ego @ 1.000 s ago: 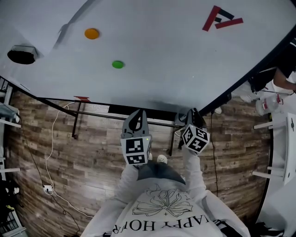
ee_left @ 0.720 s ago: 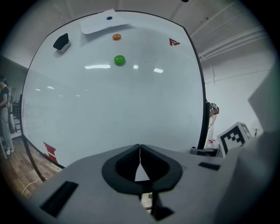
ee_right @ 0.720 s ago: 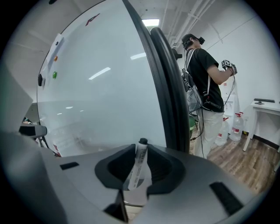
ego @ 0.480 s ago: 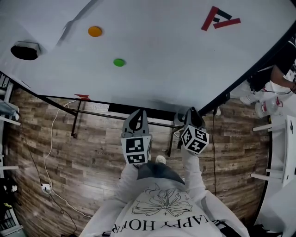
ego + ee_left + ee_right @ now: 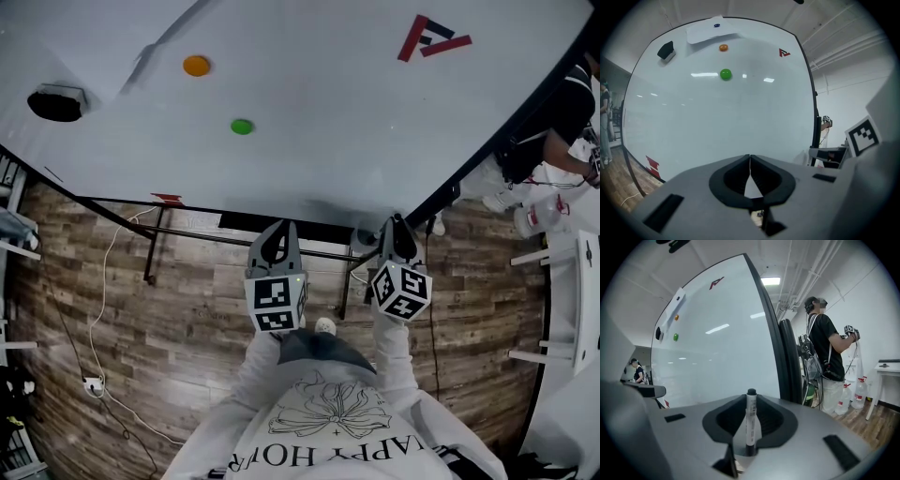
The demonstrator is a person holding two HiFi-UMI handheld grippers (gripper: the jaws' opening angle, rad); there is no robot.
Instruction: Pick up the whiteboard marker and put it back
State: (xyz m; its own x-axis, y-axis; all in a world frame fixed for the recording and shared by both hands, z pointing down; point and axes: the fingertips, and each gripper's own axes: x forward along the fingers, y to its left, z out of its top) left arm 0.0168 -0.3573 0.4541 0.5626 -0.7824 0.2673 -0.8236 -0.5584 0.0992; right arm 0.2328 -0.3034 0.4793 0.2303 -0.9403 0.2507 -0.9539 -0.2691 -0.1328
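The whiteboard marker point(image 5: 750, 420), white-barrelled with a black cap, stands upright between the jaws of my right gripper point(image 5: 751, 401), which is shut on it. In the head view the right gripper point(image 5: 395, 231) points at the lower edge of the whiteboard point(image 5: 309, 141), near its right corner; the marker itself is hidden there. To its left, my left gripper point(image 5: 275, 242) points at the same lower edge. Its tips point(image 5: 750, 157) meet with nothing between them.
On the board are a green magnet point(image 5: 242, 126), an orange magnet point(image 5: 196, 66), a black eraser point(image 5: 54, 102) and a red logo point(image 5: 429, 36). A person point(image 5: 829, 357) with grippers stands right of the board beside water jugs point(image 5: 857, 392). A white table point(image 5: 581, 300) is far right.
My right gripper has lifted a little and turned slightly at the board's lower edge. The left gripper has kept still. The person at the right has come further into view.
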